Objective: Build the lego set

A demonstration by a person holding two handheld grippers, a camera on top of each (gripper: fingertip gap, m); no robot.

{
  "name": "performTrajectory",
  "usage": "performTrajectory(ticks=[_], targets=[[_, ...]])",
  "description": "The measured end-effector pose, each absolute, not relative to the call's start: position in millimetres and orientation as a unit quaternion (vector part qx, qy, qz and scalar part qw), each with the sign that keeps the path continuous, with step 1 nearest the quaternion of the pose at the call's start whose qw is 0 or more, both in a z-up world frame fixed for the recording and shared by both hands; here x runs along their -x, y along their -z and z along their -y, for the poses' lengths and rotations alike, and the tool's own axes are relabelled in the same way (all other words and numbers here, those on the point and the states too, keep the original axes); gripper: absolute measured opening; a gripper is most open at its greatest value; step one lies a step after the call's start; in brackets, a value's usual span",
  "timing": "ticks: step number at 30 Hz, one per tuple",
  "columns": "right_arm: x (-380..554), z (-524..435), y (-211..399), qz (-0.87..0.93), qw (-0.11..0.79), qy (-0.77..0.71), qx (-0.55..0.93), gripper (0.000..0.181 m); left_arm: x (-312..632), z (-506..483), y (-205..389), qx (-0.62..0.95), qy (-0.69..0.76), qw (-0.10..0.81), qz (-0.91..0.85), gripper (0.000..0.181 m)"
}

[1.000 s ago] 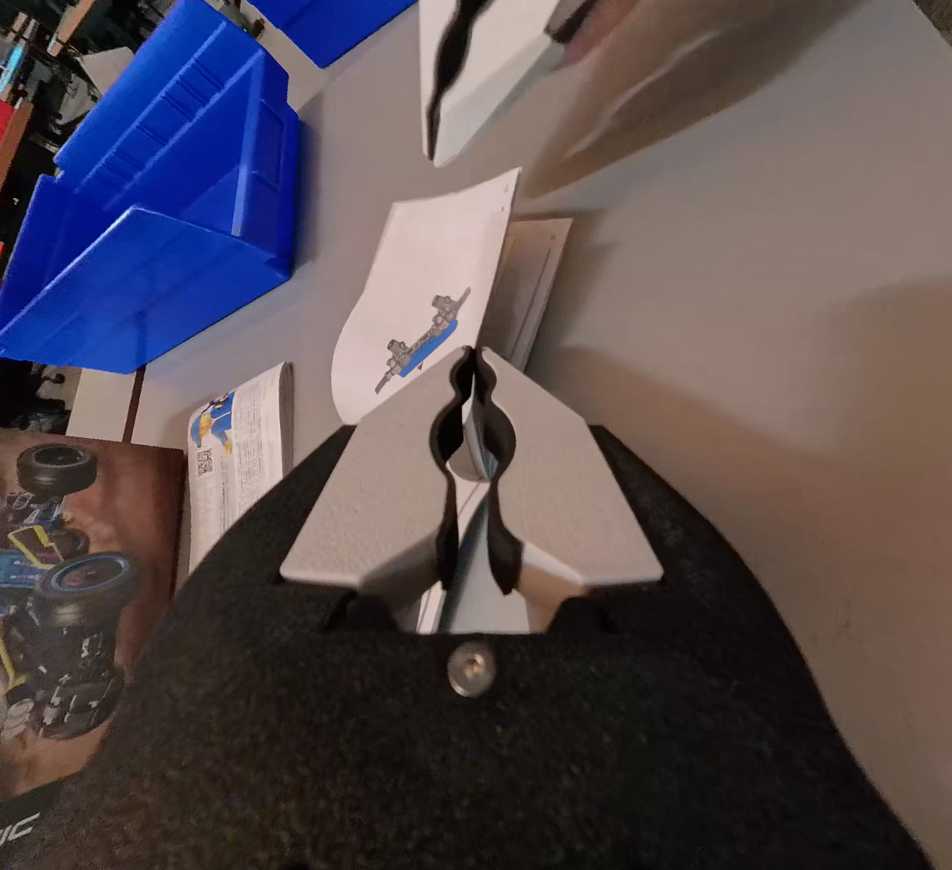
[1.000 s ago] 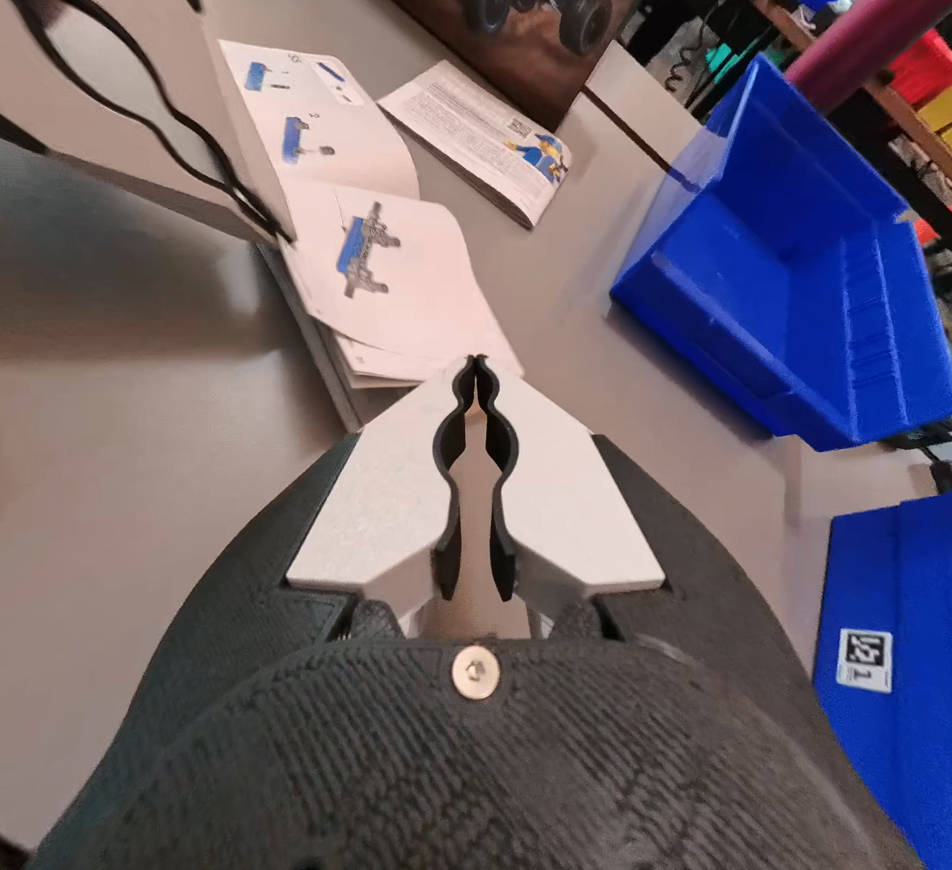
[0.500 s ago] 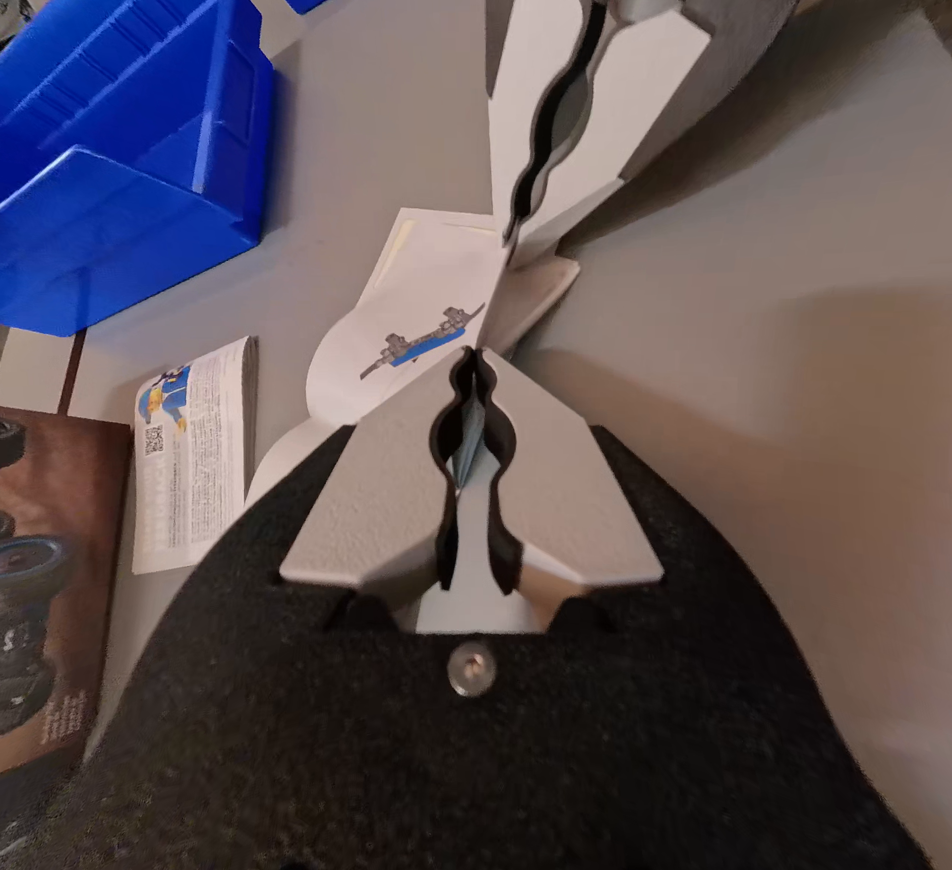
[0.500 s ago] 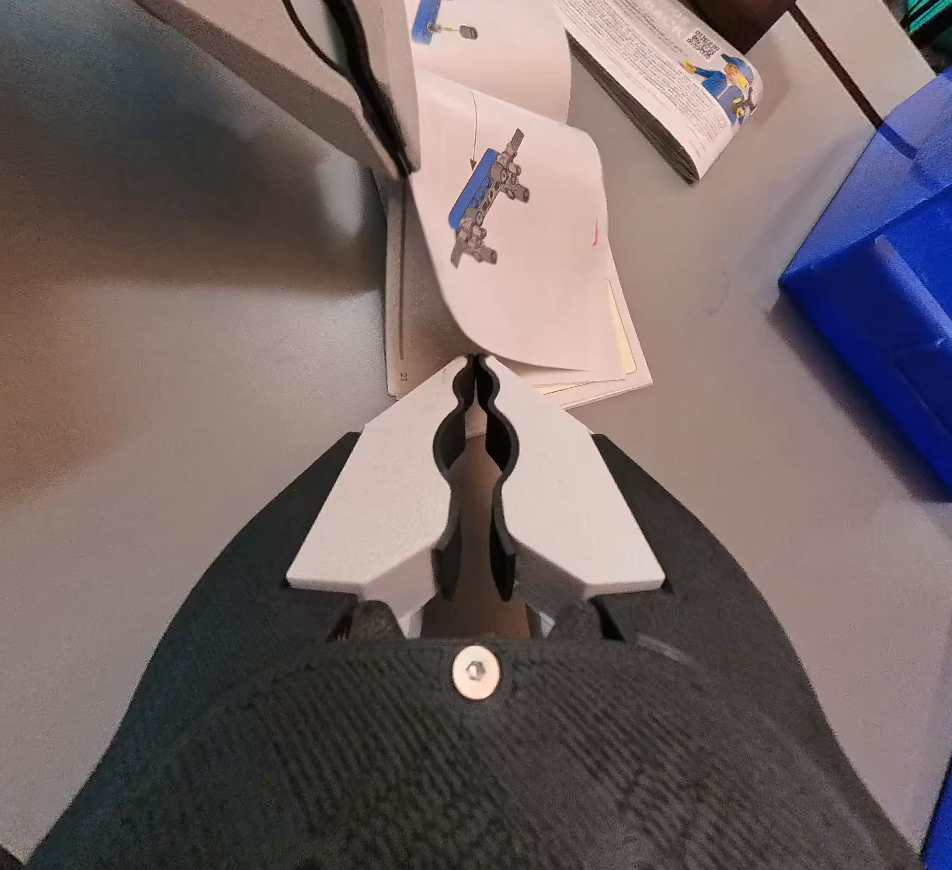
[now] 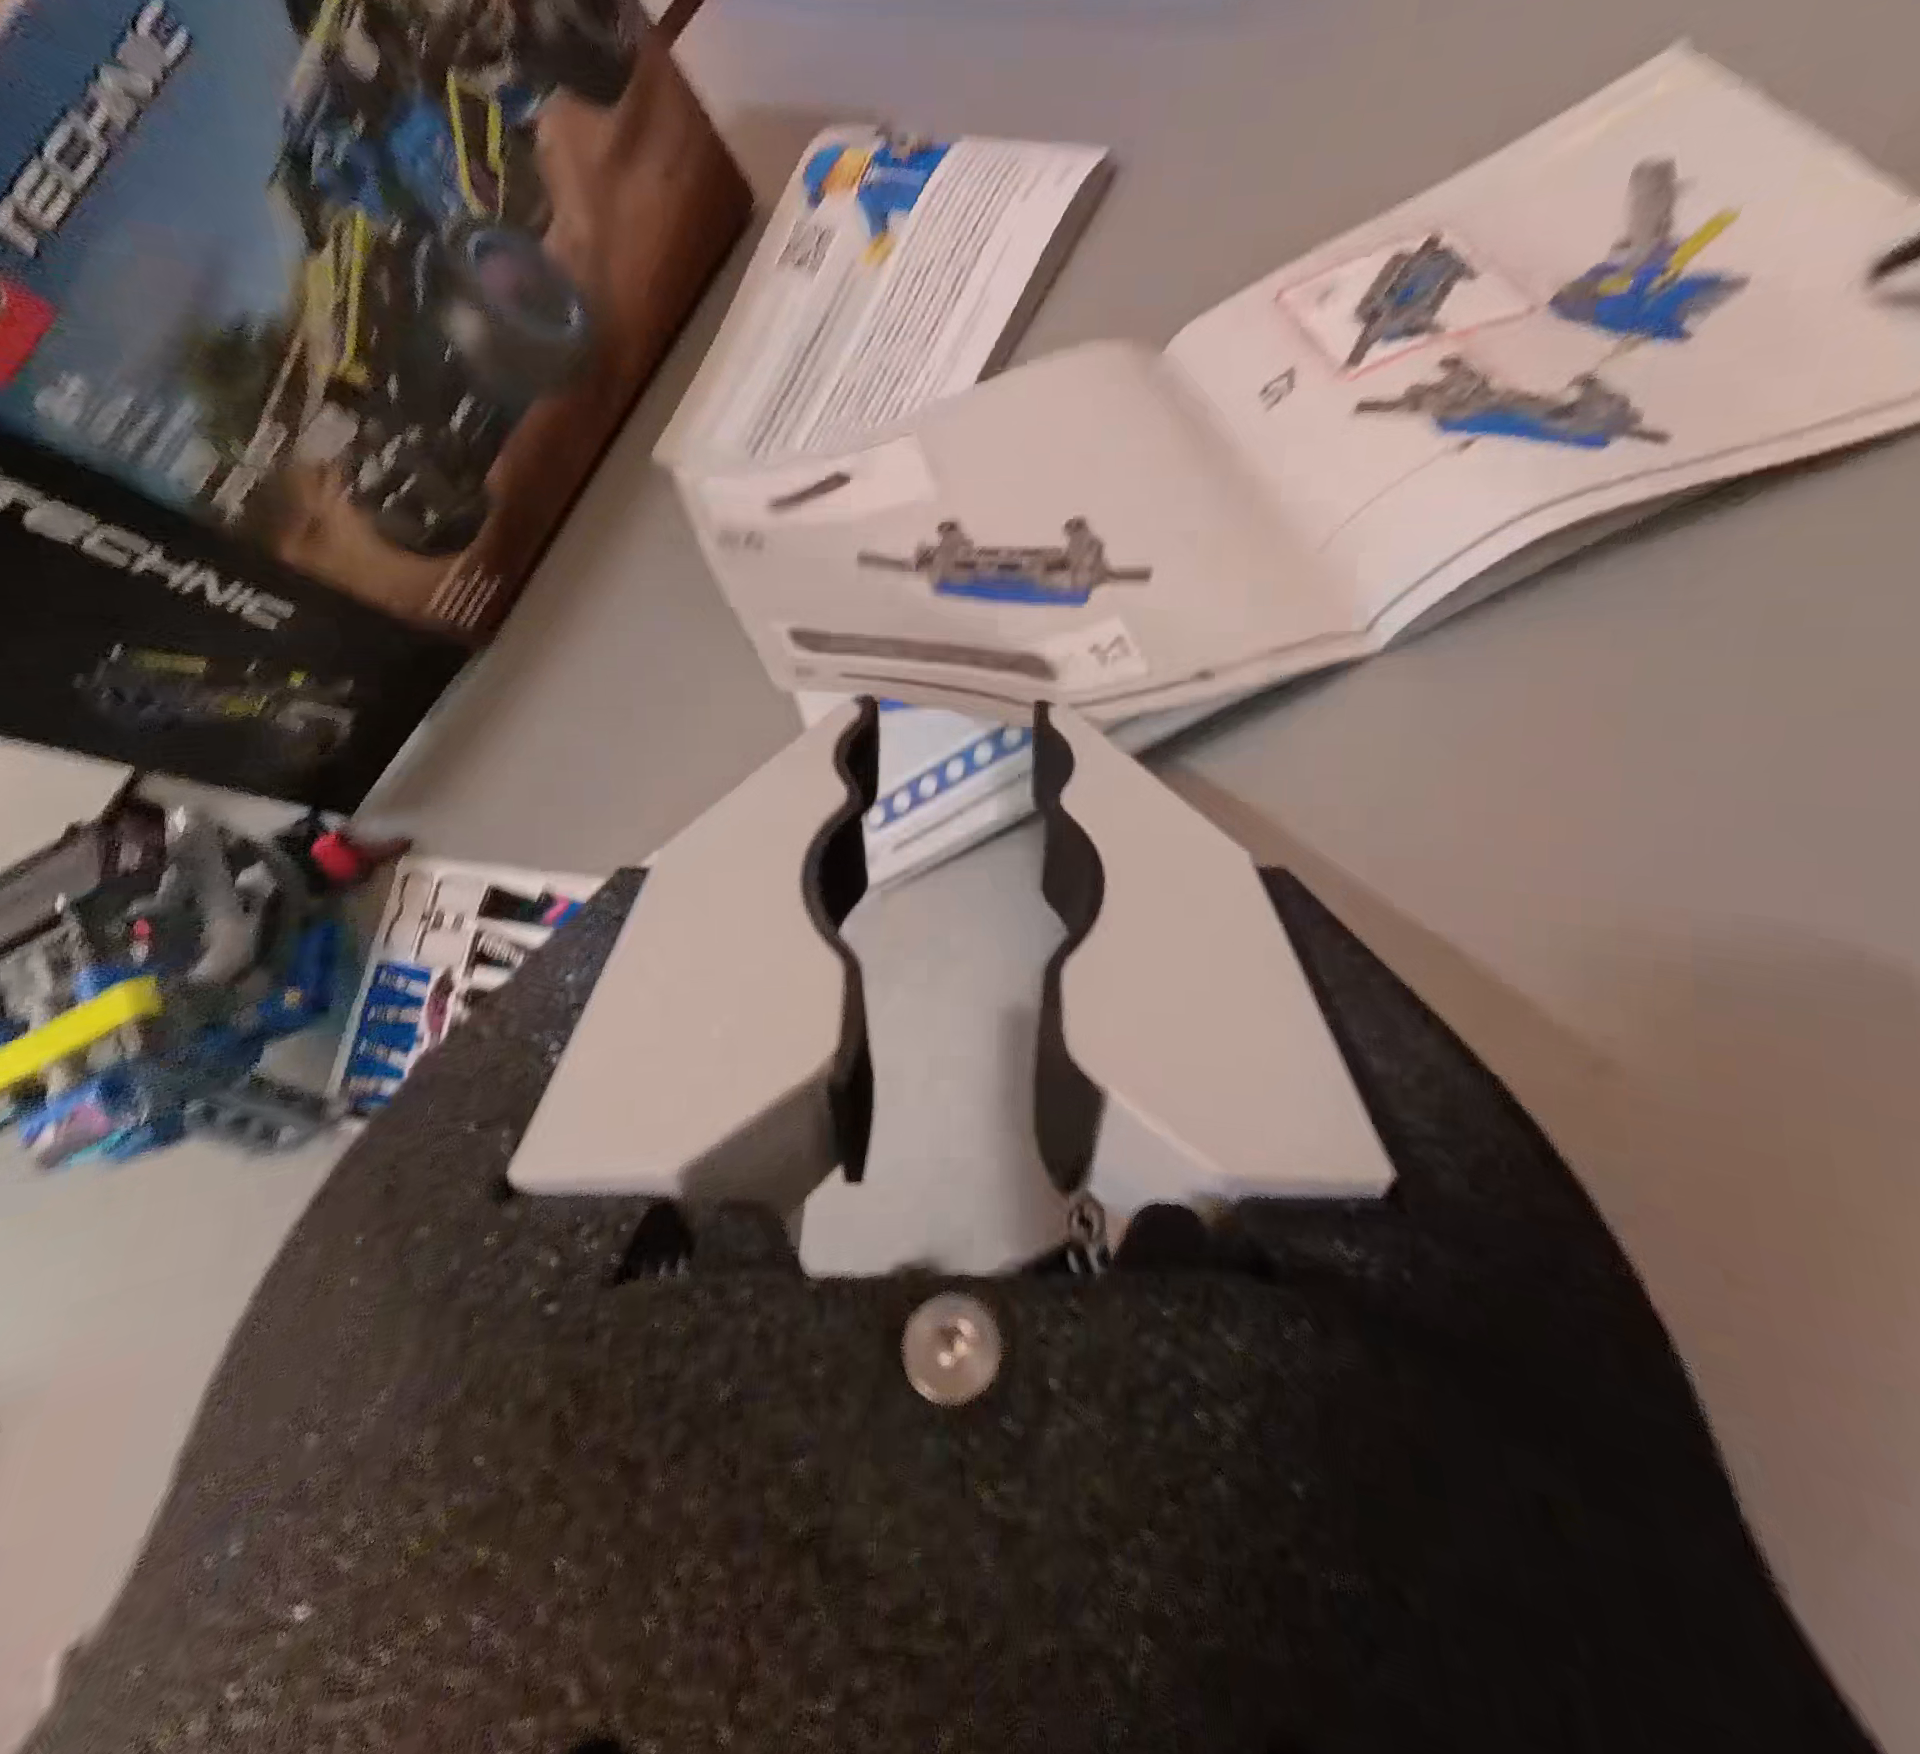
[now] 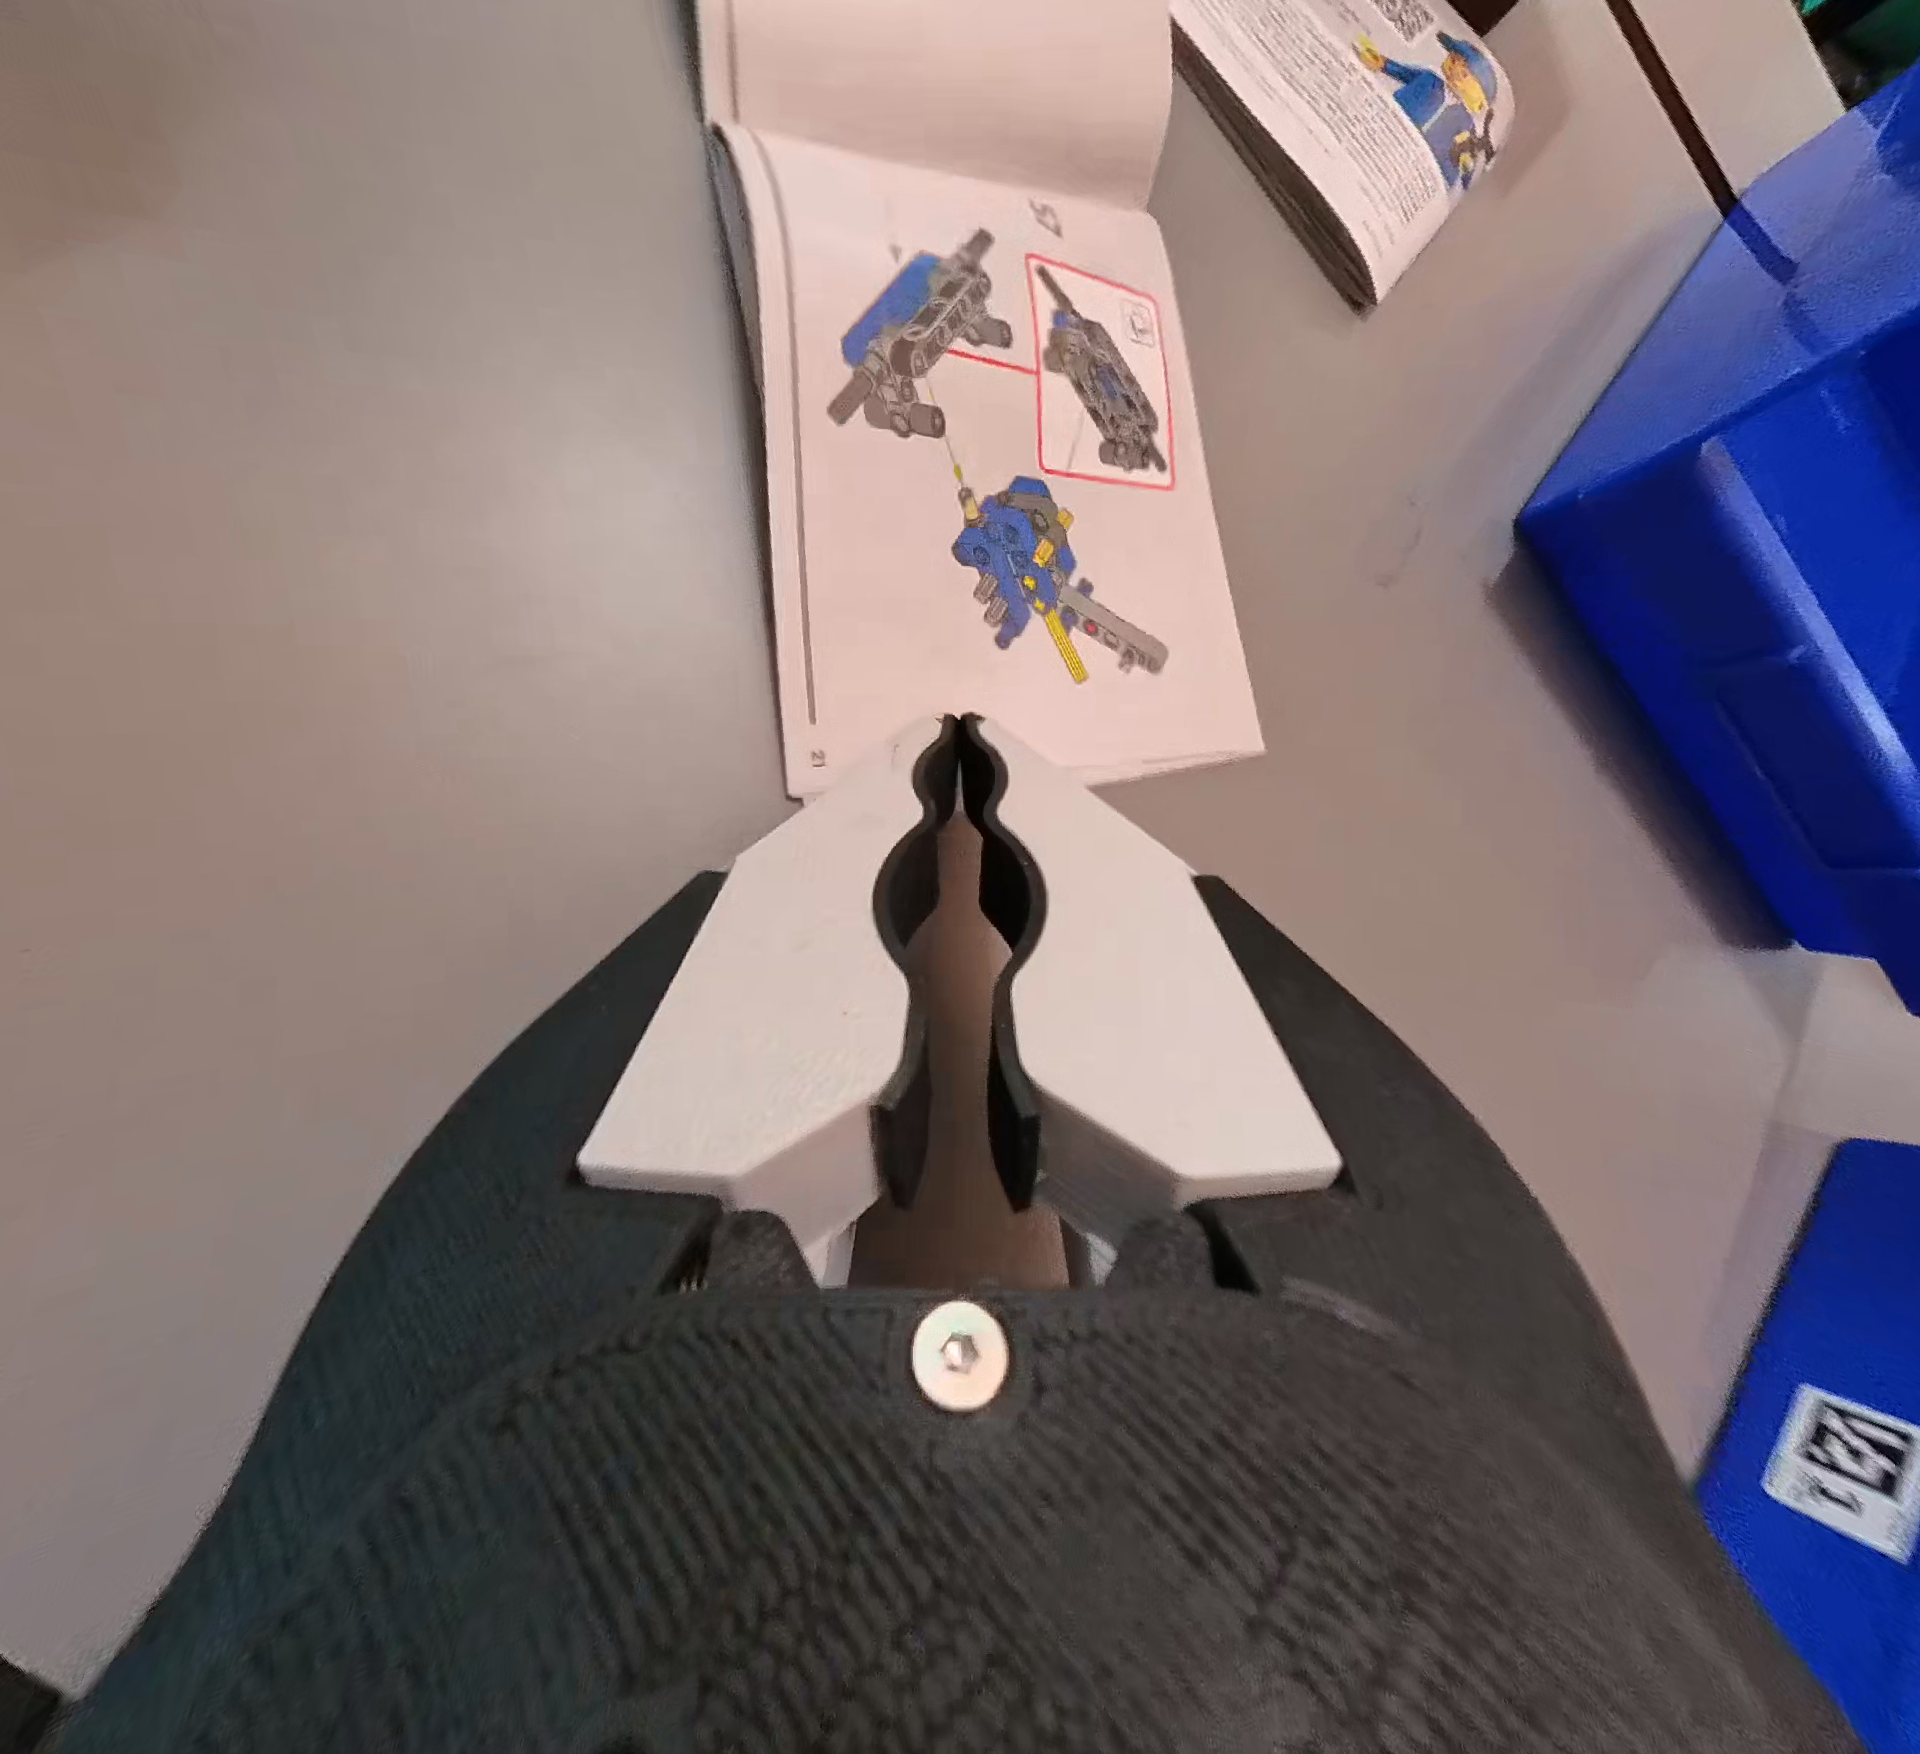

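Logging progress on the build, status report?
Left hand-held gripper open, empty. Right hand-held gripper shut, empty. Instruction booklet open; half-built model untouched. Nothing in the way.

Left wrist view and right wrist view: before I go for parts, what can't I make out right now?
- Partly built model, left wrist view: motion-blurred and cut by the left edge; its state is unclear.
- Sticker sheet, left wrist view: half hidden behind the left gripper.
- Blue bins, right wrist view: cut by the right edge; contents unseen.
- Open instruction booklet, right wrist view: near corner covered by the right gripper.
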State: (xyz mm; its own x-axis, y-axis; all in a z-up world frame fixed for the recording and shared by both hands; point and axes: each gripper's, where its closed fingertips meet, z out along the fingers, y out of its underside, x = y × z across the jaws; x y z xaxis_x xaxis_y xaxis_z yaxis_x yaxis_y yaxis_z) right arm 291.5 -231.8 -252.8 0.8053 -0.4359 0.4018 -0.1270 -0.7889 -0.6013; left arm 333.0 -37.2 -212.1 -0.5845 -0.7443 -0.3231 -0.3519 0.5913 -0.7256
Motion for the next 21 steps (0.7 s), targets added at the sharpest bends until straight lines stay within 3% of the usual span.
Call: performTrajectory(ticks=[3,6,9,13,21], targets=[[-298,243,245,-0.171,0.268,0.299,0.900,0.000,-327,12,209,0.336,0.265,0.358,-0.830,0.033],[-309,225,218,-0.187,0.327,0.341,0.862,0.000,-325,9,197,0.328,0.264,0.389,-0.819,0.037],[-315,187,210,-0.151,0.353,0.362,0.849,0.000,-328,43,202,0.251,0.280,0.381,-0.845,0.020],[-314,168,240,-0.108,0.292,0.339,0.888,0.000,-349,53,233,0.209,0.215,0.369,-0.880,0.005],[-284,199,253,-0.113,0.287,0.277,0.910,0.000,-319,58,257,0.221,0.230,0.240,-0.917,0.000]])
